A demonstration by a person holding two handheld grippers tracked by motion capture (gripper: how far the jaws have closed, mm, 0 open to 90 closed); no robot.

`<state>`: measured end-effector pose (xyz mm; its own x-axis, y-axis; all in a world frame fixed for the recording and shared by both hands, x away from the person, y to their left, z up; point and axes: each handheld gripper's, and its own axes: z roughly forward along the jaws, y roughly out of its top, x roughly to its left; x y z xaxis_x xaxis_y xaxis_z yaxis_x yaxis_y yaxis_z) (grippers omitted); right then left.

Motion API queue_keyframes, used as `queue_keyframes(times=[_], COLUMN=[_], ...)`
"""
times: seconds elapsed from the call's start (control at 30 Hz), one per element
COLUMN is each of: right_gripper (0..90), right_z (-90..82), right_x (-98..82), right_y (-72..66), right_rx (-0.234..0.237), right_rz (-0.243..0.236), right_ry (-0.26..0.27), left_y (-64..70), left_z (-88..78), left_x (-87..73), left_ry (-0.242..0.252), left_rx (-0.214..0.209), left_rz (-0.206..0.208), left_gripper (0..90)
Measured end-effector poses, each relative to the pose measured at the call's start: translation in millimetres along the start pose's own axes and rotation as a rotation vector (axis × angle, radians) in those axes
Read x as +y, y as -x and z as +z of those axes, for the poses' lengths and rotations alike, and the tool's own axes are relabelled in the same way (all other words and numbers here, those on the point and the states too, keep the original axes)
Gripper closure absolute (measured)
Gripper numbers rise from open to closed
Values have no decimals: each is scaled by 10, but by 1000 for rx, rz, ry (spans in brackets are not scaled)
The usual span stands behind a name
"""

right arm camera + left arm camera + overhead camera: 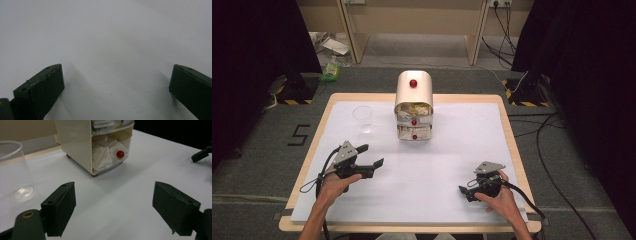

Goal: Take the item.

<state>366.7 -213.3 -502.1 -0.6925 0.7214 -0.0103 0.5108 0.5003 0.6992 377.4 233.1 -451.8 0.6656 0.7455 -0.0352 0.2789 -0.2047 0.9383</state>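
A cream cabinet (414,106) with small clear drawers, red knobs and white packets inside stands at the back middle of the white board (452,150). A clear plastic cup (363,118) stands upright to its left. My left gripper (371,155) hovers in front of the cup, open and with nothing between its fingers. In the left gripper view the left gripper (113,184) points at the cabinet (77,145), whose lowest drawer has a red knob (120,154); the cup (15,170) is at the left. My right gripper (466,192) rests low near the front right, open (117,66) over bare board.
The white board lies on a wooden table (512,145) with its edges close around it. Cables (542,150) run over the floor to the right. Black curtains hang on both sides. Part of the other gripper (201,155) shows far right in the left gripper view.
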Motion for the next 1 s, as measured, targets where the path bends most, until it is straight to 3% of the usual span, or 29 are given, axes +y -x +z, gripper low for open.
queue_keyframes(times=[0.33, 0.7, 1.0], right_gripper=[4, 5, 5], right_z=[0, 0, 0], right_x=[0, -1, -1], right_y=[0, -1, -2], right_rx=[1, 1, 1], right_rz=[1, 2, 2], right_ry=[1, 0, 0], left_y=[43, 79, 158], left_z=[149, 394, 605], left_x=[395, 666, 915], left_ry=[69, 78, 77], left_rx=[-52, -98, -118], left_rz=[44, 68, 120], left_gripper=[194, 206, 215])
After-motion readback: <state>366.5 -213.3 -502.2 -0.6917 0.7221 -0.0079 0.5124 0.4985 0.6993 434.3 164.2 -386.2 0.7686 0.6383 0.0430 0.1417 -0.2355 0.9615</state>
